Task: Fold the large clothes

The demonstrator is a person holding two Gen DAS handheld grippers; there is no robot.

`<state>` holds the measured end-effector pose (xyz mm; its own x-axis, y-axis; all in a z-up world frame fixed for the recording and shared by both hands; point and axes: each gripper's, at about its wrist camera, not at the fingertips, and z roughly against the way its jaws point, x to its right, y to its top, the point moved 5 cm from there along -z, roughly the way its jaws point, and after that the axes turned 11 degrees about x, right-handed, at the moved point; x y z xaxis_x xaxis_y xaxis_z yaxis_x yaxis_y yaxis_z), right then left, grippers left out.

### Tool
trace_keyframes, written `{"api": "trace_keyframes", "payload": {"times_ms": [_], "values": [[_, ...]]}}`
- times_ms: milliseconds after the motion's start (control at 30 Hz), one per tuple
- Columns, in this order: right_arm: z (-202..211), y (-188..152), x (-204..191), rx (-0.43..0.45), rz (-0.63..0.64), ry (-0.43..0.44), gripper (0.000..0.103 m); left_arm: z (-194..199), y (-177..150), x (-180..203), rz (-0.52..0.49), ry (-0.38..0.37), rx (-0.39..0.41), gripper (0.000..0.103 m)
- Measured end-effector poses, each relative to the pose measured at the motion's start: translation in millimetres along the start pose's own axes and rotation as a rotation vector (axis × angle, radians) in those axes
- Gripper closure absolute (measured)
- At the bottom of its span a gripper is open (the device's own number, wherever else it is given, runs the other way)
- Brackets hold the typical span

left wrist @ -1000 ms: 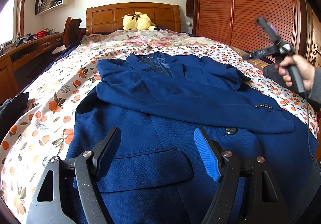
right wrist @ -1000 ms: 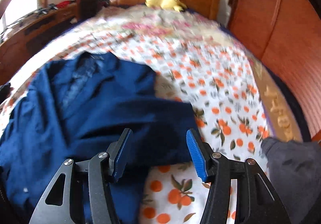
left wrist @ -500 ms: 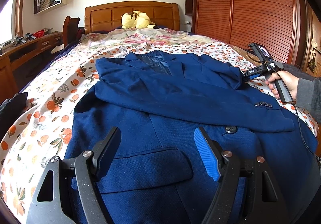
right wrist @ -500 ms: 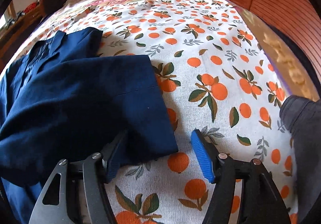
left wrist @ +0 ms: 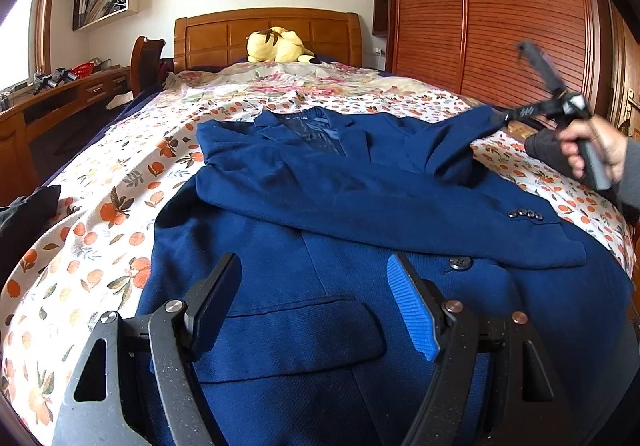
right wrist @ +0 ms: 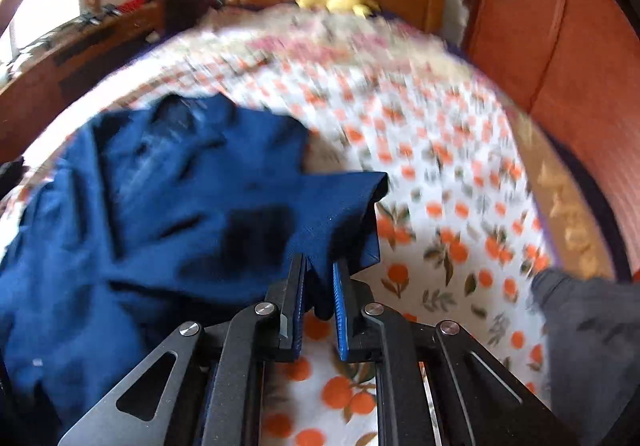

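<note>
1. We have the navy jacket (left wrist: 360, 214) lying face up along the middle of the bed (left wrist: 100, 214), collar toward the headboard (left wrist: 224, 34), one sleeve (left wrist: 400, 214) already laid across the chest.
2. Our right gripper (right wrist: 318, 286) is clamped nearly closed on the cuff of the other sleeve (right wrist: 340, 206), lifted off the bed's right side.
3. Our left gripper (left wrist: 314, 302) hovers wide apart over the hem, holding nothing.
4. To fold well, we judge the raised sleeve should travel flat across the chest, parallel to the first, without dragging the shoulder.
5. Only the left view shows the hand (left wrist: 592, 150) and lifted sleeve from outside; only the right view shows the pinch itself, though blurred.
</note>
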<state>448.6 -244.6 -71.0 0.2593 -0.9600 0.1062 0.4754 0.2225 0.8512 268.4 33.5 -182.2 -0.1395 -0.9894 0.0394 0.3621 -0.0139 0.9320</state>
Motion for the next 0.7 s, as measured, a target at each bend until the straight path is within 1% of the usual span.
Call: {"api": "trace_keyframes", "payload": {"times_ms": [133, 233, 433, 533, 700], "values": [[51.2, 26.2, -28.6, 0.082, 0.062, 0.023, 0.090, 7.7, 1.7, -2.0, 0.011, 0.000, 0.016, 0.027], [86.2, 35.1, -50.5, 0.128, 0.100, 0.047, 0.090, 13.2, 2.7, -1.9, 0.010, -0.003, 0.018, 0.027], [130.8, 40.4, -87.7, 0.197, 0.157, 0.130, 0.091, 34.2, 8.7, -6.7, 0.011, 0.006, 0.039, 0.027], [155.2, 40.7, -109.8, 0.226, 0.191, 0.178, 0.091, 48.1, 12.4, -12.8, 0.012, 0.025, 0.056, 0.027], [186.9, 41.6, -130.8, 0.266, 0.227, 0.253, 0.091, 66.8, 15.2, -23.3, 0.015, 0.064, 0.075, 0.027]]}}
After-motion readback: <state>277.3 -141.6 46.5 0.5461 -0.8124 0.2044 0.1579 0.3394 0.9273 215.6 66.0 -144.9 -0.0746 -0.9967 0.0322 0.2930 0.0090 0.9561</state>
